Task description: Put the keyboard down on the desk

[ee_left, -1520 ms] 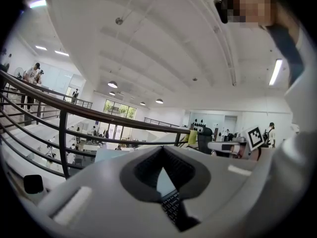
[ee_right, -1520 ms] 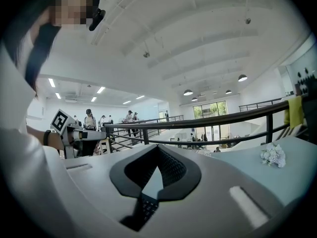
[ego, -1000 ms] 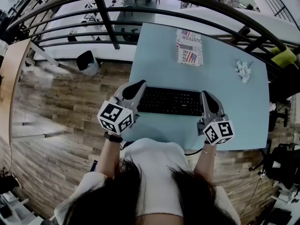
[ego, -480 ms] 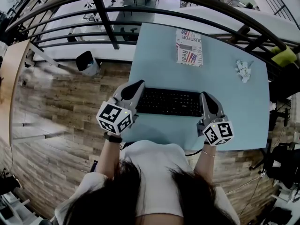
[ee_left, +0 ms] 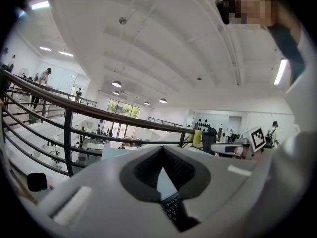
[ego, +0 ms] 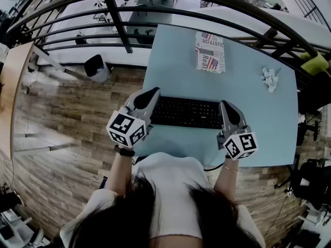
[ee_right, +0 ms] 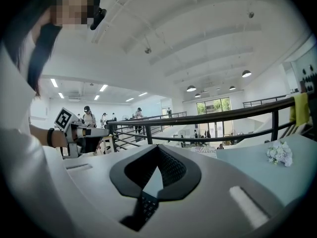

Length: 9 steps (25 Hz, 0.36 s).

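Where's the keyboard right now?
In the head view, the keyboard is at the near middle of the pale blue desk, its ends clamped by the left gripper and right gripper, with the printed paper beyond it.

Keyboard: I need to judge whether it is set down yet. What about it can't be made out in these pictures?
- Head view: whether the keyboard rests on the desk or hangs just above it; the steep downward look shows no underside.
- Head view: its two ends, covered by the left gripper and the right gripper.
- Both gripper views: all but a sliver of it; each gripper's own body blocks the rest.
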Available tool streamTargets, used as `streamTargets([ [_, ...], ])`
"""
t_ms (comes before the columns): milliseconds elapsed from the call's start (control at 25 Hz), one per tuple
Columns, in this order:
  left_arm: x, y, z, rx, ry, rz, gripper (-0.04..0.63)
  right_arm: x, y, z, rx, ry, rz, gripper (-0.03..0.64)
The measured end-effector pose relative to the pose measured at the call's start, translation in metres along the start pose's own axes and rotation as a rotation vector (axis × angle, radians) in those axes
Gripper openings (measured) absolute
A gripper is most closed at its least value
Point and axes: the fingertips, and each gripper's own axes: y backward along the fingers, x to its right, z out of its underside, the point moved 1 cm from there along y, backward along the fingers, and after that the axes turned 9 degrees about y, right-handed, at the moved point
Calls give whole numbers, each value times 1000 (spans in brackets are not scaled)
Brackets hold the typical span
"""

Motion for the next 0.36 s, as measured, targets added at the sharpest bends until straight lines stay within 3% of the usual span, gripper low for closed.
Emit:
streamTargets([
  [360, -4, -1, 1, 6, 6, -7, 57, 2, -3, 2, 3, -10, 3, 2],
])
